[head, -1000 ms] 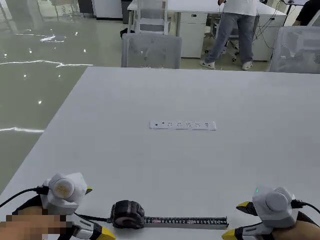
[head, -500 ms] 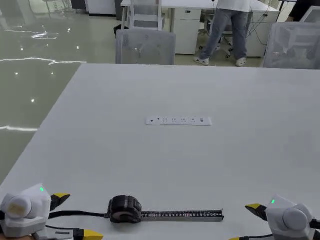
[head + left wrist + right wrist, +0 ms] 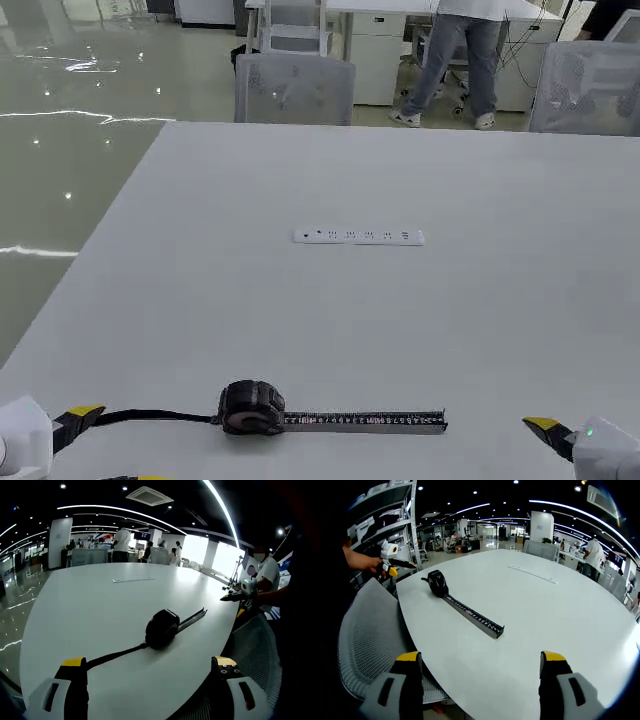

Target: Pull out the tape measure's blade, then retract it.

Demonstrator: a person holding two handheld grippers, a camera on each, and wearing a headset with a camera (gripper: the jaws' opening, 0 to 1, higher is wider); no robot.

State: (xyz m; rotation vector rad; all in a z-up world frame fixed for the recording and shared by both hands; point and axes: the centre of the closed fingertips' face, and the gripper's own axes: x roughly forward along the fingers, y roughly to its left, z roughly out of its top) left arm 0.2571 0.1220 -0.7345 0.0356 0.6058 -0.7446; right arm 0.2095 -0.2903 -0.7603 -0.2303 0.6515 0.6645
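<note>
On the table [image 3: 420, 160], tape measure [image 3: 250, 408] lies, blade [image 3: 365, 421] out.

In the head view the bottom edge cuts off most of the left gripper [image 3: 100, 442] and the right gripper [image 3: 550, 436]. The numbers on the blade [image 3: 365, 421] are too small for us to read. The top edge cuts a far person [image 3: 458, 60] at the waist.

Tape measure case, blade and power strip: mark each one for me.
tape measure case [image 3: 250, 408], head view, middle of the black housing.
blade [image 3: 472, 614], right gripper view, halfway along the pulled-out length.
power strip [image 3: 358, 236], head view, centre of its white body.
</note>
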